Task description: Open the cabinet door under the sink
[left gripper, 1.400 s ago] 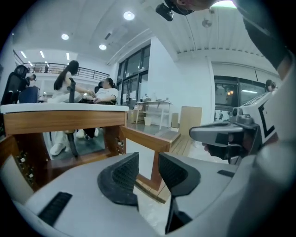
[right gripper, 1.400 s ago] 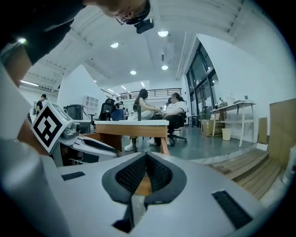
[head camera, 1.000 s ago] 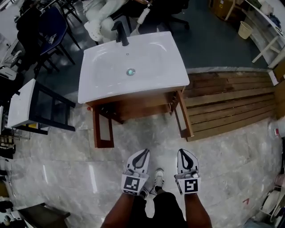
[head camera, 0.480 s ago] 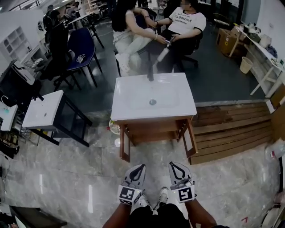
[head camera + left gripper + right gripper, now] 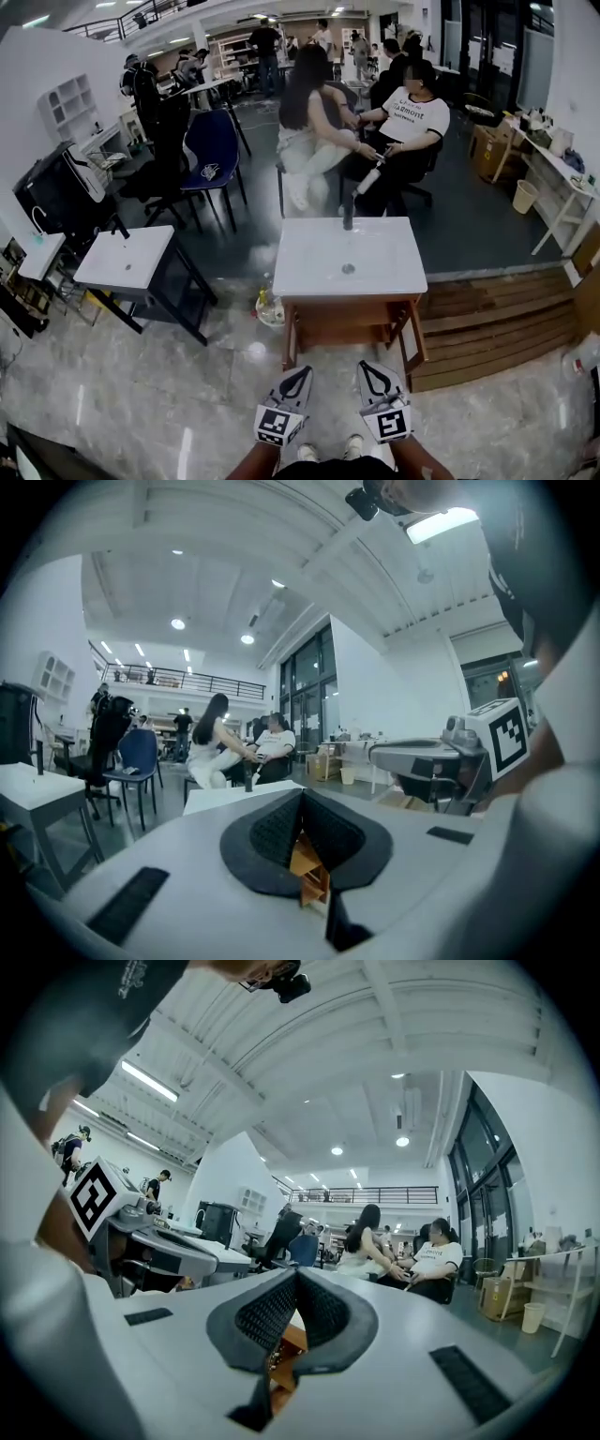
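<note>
Open workshop hall with a grey stone floor [image 5: 141, 394]. People sat and stood in the background. A second white-topped stand [image 5: 127, 258] was off to the left and wooden decking [image 5: 487, 323] to the right.

Sink [image 5: 314, 267] sat straight ahead in the head view, white top, black tap [image 5: 348, 214] at its far edge. Wooden cabinet [image 5: 342, 326] was directly beneath it.

Task status: left door [image 5: 290, 342] and right door [image 5: 413, 339] both stood swung outward toward the camera, near edge-on, leaving the cabinet front between them uncovered. Judged: opening done, on both leaves rather than one. Interior too dark and small to read.

Left hand-held gripper [image 5: 304, 369] and right hand-held gripper [image 5: 365, 365] were side by side low in the frame, close to the body. Both were well apart from the cabinet, touched nothing, and pointed level toward the sink.

Left gripper view: pads [image 5: 275, 829] clenched together at the tips, nothing pinched. Right gripper view: same, pads [image 5: 267, 1312] closed tip to tip, empty. A sliver of brown wood showed through the slot below the pads in each view. Read as the cabinet beyond, not a held item.

Remaining: nothing evident for the stated task. How far back the doors were folded could not be told. If a wider opening were wanted, it would take a fresh approach and a new grip on a door edge
</note>
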{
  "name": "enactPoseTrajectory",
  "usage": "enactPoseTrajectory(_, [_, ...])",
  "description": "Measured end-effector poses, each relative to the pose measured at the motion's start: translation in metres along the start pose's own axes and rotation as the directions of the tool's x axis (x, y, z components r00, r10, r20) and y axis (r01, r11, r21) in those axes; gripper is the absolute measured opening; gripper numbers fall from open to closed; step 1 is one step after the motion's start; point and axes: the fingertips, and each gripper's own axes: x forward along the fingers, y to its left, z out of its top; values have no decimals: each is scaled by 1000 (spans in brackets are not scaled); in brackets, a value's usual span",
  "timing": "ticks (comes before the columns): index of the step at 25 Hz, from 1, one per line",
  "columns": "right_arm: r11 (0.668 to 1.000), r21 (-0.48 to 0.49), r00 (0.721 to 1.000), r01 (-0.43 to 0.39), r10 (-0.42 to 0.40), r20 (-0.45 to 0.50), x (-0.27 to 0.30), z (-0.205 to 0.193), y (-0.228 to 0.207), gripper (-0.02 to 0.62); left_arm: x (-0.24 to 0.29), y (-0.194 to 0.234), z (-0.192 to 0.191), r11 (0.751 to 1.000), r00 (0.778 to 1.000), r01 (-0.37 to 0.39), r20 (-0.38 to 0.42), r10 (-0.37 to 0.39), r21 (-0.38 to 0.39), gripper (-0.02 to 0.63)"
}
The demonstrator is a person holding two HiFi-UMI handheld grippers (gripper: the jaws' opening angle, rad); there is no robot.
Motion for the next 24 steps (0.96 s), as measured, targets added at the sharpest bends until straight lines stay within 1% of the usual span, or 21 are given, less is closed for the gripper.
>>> enactPoseTrajectory(5, [1000,-13,999,11,-11,39,17,23,9,18,-13,25,10,999,999,-42,13,41,5,23])
enactPoseTrajectory(8, [1000,-10,999,11,-10,48,20,25,15,18,-18,32,13,998,998,-55,21,54,10,23])
enactPoseTrajectory(12, [1000,-21,999,-1,2,50,32,23,15,18,-11,43,15,997,997,-68,26,67,19,23])
enactPoseTrajectory(16, [1000,-10,998,-17,17,53,41,18,30,18,-16,50,7,998,998,-57,18,57,22,23])
enactPoseTrajectory(19, [1000,-3,999,-17,17,51,42,21,47,18,-29,55,4,999,998,-48,30,47,20,23])
enactPoseTrajectory(24, [999,-28,999,-17,18,36,42,26,72,18,-51,62,4,999,998,-28,50,27,21,23])
